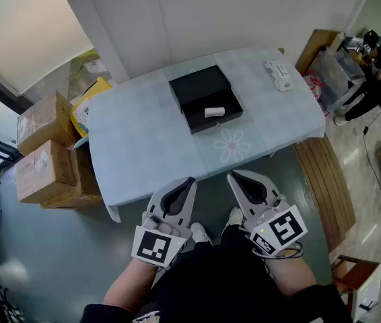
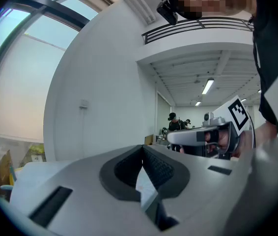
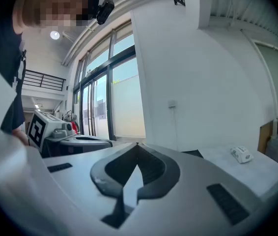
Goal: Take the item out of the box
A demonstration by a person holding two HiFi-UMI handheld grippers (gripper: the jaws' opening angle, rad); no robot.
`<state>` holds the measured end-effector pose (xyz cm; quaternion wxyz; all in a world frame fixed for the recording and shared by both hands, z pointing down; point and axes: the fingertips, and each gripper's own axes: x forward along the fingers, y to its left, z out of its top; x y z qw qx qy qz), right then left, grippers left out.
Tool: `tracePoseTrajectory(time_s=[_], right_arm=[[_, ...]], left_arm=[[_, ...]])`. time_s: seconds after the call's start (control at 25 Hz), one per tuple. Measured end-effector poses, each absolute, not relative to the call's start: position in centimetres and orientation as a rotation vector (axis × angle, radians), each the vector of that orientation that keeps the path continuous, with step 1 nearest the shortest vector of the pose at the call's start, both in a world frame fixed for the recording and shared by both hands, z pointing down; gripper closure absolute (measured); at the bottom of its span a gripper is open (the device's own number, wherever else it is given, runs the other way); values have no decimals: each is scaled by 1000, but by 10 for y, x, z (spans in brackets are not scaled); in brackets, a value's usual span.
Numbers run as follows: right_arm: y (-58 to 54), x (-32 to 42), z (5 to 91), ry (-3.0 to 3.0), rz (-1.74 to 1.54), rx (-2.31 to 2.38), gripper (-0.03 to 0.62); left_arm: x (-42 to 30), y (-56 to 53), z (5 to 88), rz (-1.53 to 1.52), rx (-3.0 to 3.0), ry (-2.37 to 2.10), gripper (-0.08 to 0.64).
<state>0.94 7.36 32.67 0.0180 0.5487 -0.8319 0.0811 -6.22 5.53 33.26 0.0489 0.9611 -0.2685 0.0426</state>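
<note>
An open black box (image 1: 214, 116) lies in the middle of the table (image 1: 143, 147), which has a pale blue cloth, with the box's black lid (image 1: 199, 85) just behind it. A small white item (image 1: 214, 112) rests inside the box. Both grippers are held low in front of the table's near edge, well short of the box. My left gripper (image 1: 189, 180) (image 2: 143, 146) is shut and empty. My right gripper (image 1: 233, 175) (image 3: 137, 144) is shut with nothing in it. Only a dark corner of the box (image 3: 194, 153) shows in the right gripper view.
A white tissue pack (image 1: 278, 75) (image 3: 240, 154) lies at the table's far right. Cardboard boxes (image 1: 42, 147) are stacked on the floor at the left, and a wooden bench (image 1: 322, 180) stands at the right. A person (image 1: 379, 66) is at the far right.
</note>
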Motion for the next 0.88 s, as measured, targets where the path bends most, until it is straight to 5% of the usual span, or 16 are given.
tracePoseTrajectory(time_s=[0.88], right_arm=[[57,17,317,-2585,192,1725,583]], left_arm=[[-69,38,334,80,2895,-818,551]])
